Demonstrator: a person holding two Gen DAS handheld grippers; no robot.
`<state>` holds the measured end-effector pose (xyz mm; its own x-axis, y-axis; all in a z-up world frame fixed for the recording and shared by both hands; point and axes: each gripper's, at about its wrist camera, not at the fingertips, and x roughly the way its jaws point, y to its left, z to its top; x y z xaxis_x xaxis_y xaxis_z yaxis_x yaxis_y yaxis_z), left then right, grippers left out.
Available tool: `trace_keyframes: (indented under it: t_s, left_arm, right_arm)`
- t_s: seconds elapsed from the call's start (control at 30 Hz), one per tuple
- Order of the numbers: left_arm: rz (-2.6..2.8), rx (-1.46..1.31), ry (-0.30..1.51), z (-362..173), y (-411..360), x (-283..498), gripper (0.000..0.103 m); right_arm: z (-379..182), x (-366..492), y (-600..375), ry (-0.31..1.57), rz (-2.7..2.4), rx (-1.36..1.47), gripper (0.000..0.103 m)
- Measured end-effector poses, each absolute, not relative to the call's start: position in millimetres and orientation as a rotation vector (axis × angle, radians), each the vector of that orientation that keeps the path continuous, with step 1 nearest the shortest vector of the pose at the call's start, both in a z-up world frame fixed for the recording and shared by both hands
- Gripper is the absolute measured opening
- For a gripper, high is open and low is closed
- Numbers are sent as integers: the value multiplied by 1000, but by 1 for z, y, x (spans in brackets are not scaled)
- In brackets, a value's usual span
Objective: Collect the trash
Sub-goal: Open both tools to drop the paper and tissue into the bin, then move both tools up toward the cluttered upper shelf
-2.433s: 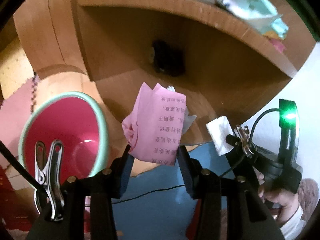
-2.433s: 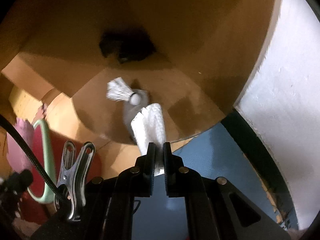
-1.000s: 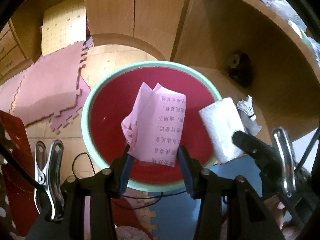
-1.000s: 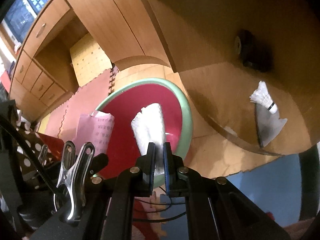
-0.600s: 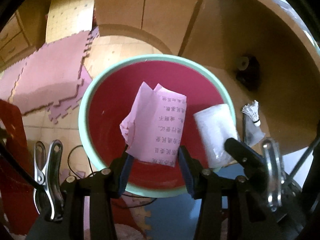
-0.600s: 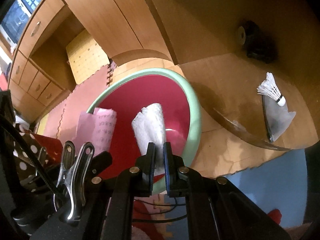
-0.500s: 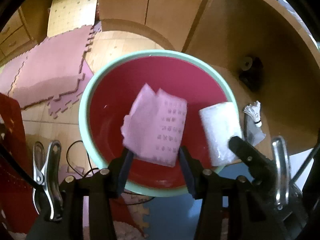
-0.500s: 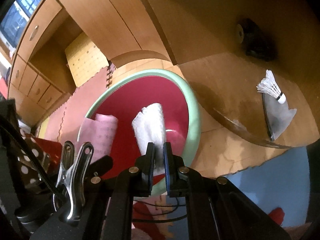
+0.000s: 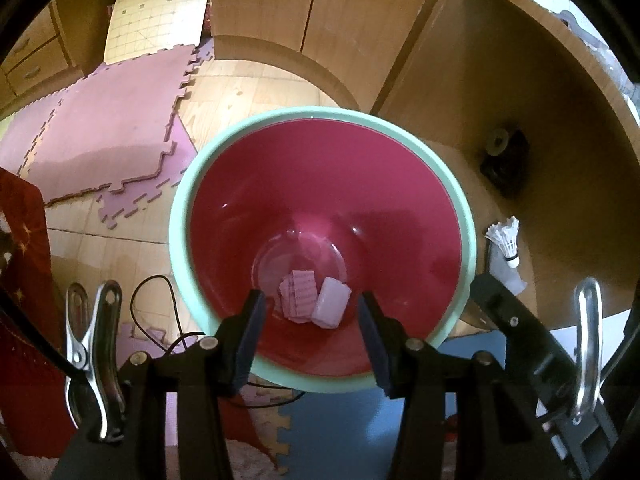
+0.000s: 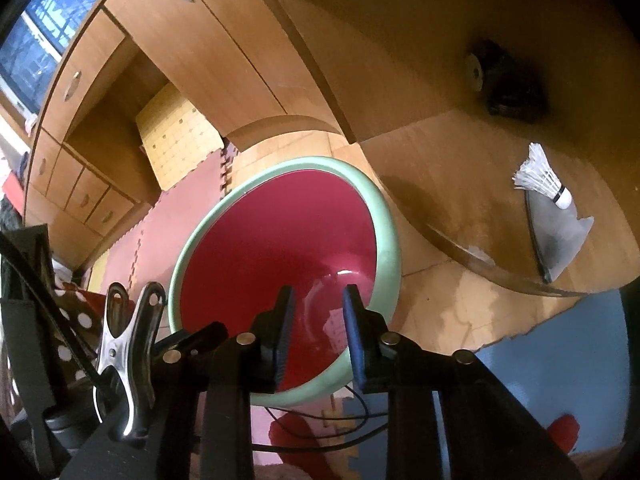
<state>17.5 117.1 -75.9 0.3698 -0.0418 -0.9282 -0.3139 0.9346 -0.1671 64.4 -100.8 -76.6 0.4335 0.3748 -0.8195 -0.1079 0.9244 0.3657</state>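
White shuttlecock (image 9: pixel 506 242) lying on a grey pad (image 10: pixel 558 236) atop low curved wooden shelf (image 10: pixel 460 184); black round-faced object (image 9: pixel 505 156) in the shadowed recess behind. Pink foam puzzle mats (image 9: pixel 104 140) across pale wood floor (image 9: pixel 248 96), wooden cabinets (image 10: pixel 180 52) beyond.

The left tongs (image 9: pixel 311 322) stand apart and empty above a red bin (image 9: pixel 256 184). Straight beyond them, a pink paper (image 9: pixel 297 296) and white tissue (image 9: pixel 331 307) lie touching at its bottom.

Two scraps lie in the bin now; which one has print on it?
The pink paper, left of the plain white tissue at the bin bottom; only it carries printed lines.
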Motion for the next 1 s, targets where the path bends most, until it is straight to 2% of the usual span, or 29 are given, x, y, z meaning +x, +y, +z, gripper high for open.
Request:
trace_keyframes:
  t_s: [0.3,1.0]
  left_arm:
    - [144,-307,1143,-47,103,1,49]
    - [-21,-271,942,84,42,-28,49]
  right_arm:
    - [-45,52,-108,1032,357,236,26]
    - [84,3,-178,792,358,286,32]
